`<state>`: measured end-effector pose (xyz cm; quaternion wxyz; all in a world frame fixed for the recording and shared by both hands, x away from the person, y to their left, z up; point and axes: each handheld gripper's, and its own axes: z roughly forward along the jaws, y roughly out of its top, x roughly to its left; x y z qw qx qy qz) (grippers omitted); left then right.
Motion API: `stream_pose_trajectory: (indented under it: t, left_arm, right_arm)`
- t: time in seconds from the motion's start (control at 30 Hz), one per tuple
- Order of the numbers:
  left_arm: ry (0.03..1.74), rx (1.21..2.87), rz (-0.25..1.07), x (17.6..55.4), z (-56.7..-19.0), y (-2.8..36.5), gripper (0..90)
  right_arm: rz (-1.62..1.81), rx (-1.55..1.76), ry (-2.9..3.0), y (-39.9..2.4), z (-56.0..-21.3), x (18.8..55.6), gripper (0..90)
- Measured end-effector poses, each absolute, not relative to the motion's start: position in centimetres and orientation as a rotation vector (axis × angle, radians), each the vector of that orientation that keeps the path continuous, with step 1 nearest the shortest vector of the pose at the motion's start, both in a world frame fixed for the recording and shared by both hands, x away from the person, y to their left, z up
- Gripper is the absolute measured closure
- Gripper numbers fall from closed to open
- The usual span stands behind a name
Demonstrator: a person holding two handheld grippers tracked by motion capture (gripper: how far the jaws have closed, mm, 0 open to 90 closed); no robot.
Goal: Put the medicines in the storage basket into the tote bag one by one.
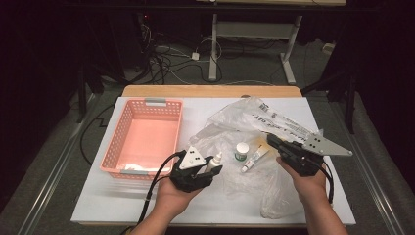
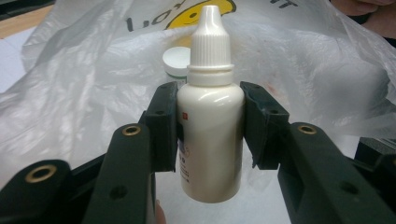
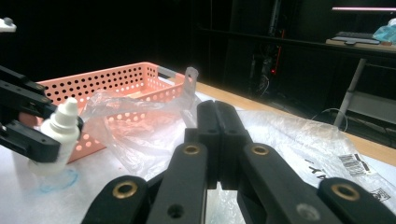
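Take the pink perforated basket point(image 1: 143, 138) as your landmark: it sits on the white table point(image 1: 98, 196) with its open top up, and your left gripper point(image 1: 208, 169) hangs just off its near right corner, so the coming move looks like a short carry leftward and over the basket's right wall. That gripper is pinching a white dropper bottle point(image 2: 208, 121) by the body, one pad on each side, and in the left gripper view the bottle's long axis runs straight along the jaws with the ribbed cap point(image 2: 210, 42) pointing away from your hand. Your left hand is by far the nearer to the basket.

Right of the basket lies the crumpled clear plastic bag point(image 1: 254, 127). On it, farther from the basket than the held bottle, rest a small white-capped jar point(image 1: 241, 151) and a small tube point(image 1: 254, 159) lying aslant. Farthest from the basket is your right gripper point(image 1: 271, 139), over the bag, jaws pressed together with nothing between them.

Hard to read: something pale lies by the basket's near wall, too small to name; the bottle's label is turned mostly behind the left pad; the bag's folds blur what the jar stands on.
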<state>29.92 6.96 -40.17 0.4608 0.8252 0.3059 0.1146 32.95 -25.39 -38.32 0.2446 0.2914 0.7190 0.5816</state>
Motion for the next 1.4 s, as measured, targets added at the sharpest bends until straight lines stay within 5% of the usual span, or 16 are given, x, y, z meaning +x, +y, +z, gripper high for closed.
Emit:
stream_pose_trajectory:
  t: [1.4]
  left_arm:
    - [0.691, 2.069, 0.206, 36.0, -45.4, -5.6, 58.0]
  right_arm:
    - [1.602, 0.785, 1.949, -25.7, -38.1, 33.0, 90.0]
